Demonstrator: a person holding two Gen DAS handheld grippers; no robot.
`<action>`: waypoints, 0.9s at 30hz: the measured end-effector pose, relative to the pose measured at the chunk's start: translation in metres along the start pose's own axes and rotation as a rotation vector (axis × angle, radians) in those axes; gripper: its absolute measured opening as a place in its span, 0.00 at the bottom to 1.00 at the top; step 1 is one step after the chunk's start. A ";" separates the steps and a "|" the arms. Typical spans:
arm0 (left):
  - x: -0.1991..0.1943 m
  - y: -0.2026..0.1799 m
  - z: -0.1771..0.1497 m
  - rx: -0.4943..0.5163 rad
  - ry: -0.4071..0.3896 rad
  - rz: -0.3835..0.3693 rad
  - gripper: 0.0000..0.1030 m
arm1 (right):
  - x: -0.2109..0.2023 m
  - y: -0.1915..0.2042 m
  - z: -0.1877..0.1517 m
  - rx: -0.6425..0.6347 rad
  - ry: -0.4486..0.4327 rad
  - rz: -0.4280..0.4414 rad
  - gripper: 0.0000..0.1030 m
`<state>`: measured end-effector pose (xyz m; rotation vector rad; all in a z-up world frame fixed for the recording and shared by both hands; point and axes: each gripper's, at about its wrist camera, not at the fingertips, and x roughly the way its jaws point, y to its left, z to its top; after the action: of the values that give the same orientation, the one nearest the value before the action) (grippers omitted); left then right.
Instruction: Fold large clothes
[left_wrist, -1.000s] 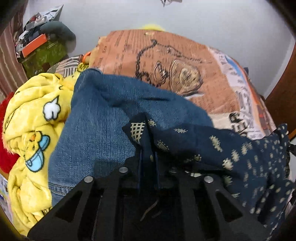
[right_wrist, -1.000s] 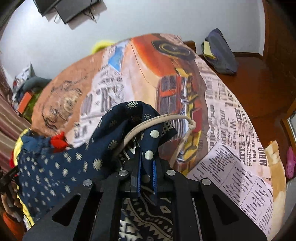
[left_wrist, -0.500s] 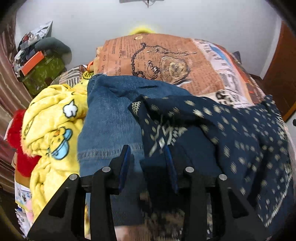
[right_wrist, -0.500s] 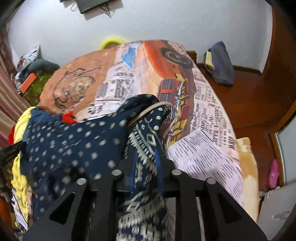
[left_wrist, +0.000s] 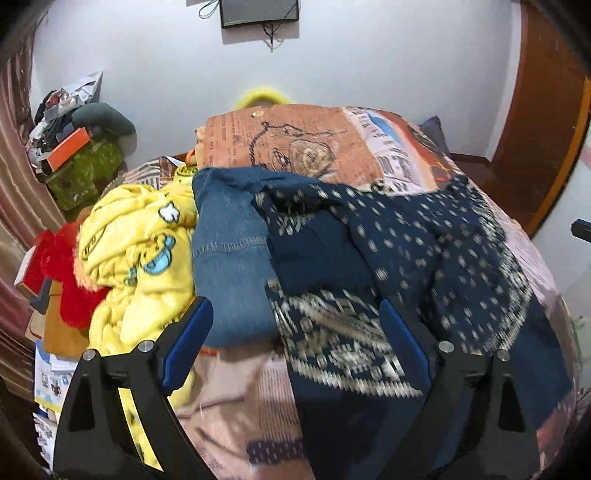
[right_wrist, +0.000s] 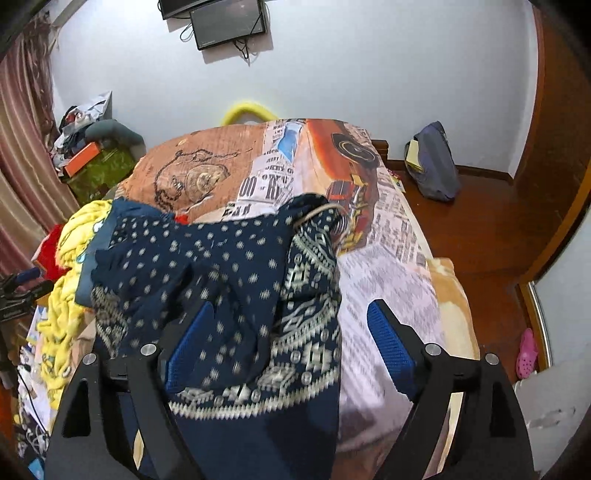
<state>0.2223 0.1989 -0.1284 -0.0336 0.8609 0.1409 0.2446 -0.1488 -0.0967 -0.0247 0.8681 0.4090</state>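
Note:
A navy patterned garment (left_wrist: 399, 251) with pale dots and a woven border lies rumpled across the bed (left_wrist: 295, 144), partly over blue jeans (left_wrist: 229, 251). My left gripper (left_wrist: 295, 325) hangs above it, jaws opening wide, and the pads touch no cloth. In the right wrist view the same navy garment (right_wrist: 229, 266) spreads below my right gripper (right_wrist: 295, 328), whose jaws are also opening with the pads free. A pale drawstring (right_wrist: 317, 214) shows at the garment's far edge.
A yellow cartoon-print blanket (left_wrist: 136, 251) and a red fluffy item (left_wrist: 62, 273) lie heaped at the bed's left. The bed cover (right_wrist: 373, 236) has newspaper and car prints. A cluttered green box (left_wrist: 81, 173) stands by the curtain. A grey bag (right_wrist: 432, 162) sits on the wooden floor.
Both grippers were shut on the navy garment a second ago. Each has opened and let it drop onto the bed, and both have pulled back and upward.

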 end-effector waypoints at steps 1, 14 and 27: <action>-0.004 0.000 -0.007 -0.005 0.007 -0.012 0.89 | -0.003 0.001 -0.005 0.002 -0.004 0.001 0.80; 0.026 0.015 -0.116 -0.117 0.280 -0.164 0.90 | 0.010 -0.015 -0.102 0.072 0.162 0.047 0.80; 0.055 -0.006 -0.184 -0.223 0.435 -0.279 0.87 | 0.031 -0.033 -0.163 0.184 0.301 0.107 0.81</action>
<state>0.1202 0.1827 -0.2902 -0.4036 1.2602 -0.0367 0.1543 -0.1988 -0.2308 0.1335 1.2051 0.4305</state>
